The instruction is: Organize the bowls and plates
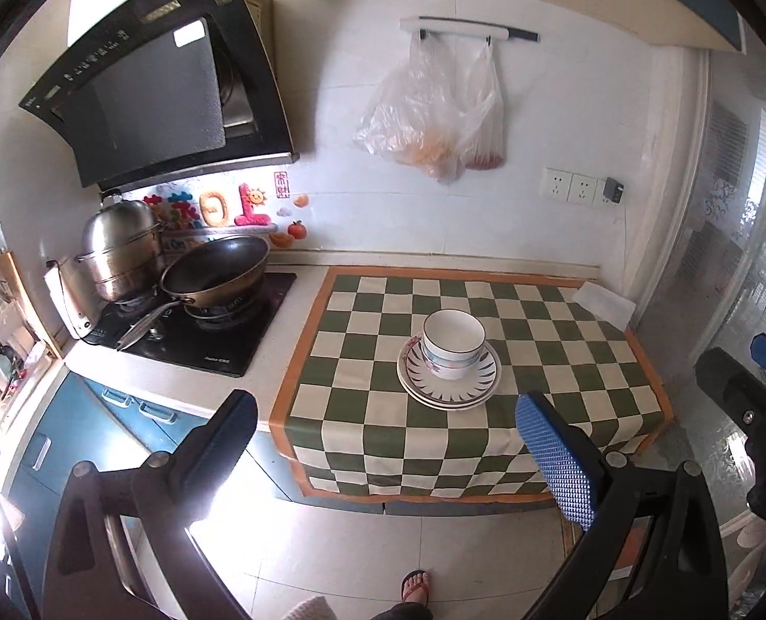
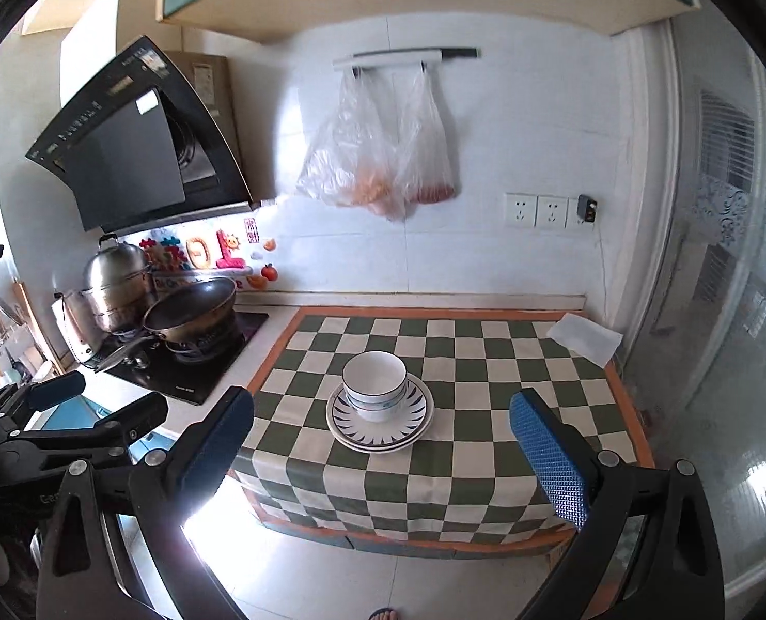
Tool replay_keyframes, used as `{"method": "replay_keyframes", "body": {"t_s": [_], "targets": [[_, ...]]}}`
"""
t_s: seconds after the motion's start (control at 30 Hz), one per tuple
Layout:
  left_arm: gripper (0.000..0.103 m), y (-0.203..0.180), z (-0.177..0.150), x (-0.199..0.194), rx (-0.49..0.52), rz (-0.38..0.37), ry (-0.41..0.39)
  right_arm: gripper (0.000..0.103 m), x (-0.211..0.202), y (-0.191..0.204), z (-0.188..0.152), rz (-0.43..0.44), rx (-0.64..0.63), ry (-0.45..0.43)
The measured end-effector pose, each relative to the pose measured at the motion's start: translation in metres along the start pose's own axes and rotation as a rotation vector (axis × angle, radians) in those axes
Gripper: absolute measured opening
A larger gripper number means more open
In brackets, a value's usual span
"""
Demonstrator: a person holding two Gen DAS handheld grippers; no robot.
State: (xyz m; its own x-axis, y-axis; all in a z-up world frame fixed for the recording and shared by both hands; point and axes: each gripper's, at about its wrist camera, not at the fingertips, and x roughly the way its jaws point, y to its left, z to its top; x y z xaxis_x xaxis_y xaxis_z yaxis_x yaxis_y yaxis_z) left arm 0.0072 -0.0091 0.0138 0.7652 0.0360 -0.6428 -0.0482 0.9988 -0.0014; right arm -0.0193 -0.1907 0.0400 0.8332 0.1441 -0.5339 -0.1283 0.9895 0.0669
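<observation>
Both pairs of jaws are standing spread wide with nothing between them. Seen from its own wrist camera, the left gripper (image 1: 390,444) is hanging in the air out in front of the counter, above the tiled floor (image 1: 434,542), and the right gripper (image 2: 383,444) is doing the same from its view, just to the right of the other. Each one is showing at the edge of the other's picture, well apart from the dishes.

Down on the floor a foot in a sandal (image 1: 415,585) is peeking in at the lower edge.

Beyond the grippers a green-and-cream checked cloth (image 1: 362,454) is lying over the counter and draping down its front edge. Near the middle of that cloth the plates (image 1: 447,397) are sitting in a stack, and the white bowls (image 1: 453,345) are nesting upright on top of them, slightly toward the left of the plates' centre.

A folded white cloth (image 1: 604,304) is lying at the far right corner of the checked cloth. To the left, on the black hob (image 1: 202,341), a dark wok (image 1: 216,273) is resting beside a steel steamer pot (image 1: 119,253).

On the back wall two clear plastic bags (image 1: 434,119) are hanging from a rail, and a slanted black range hood (image 1: 150,88) is jutting out over the hob.
</observation>
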Motion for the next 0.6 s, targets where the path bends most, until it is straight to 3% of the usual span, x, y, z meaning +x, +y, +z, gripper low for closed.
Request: {"method": "replay_keyframes", "body": {"t_s": [0.27, 0.6], "targets": [[0.103, 0.0, -0.019, -0.041, 0.023, 0.004, -0.05, 0.101, -0.062, 0.006, -0.022, -0.031, 0.026, -0.049], [0.103, -0.005, -0.024, -0.05, 0.021, -0.02, -0.063, 0.101, -0.066, -0.004, -0.026, -0.071, 0.043, -0.035]]}}
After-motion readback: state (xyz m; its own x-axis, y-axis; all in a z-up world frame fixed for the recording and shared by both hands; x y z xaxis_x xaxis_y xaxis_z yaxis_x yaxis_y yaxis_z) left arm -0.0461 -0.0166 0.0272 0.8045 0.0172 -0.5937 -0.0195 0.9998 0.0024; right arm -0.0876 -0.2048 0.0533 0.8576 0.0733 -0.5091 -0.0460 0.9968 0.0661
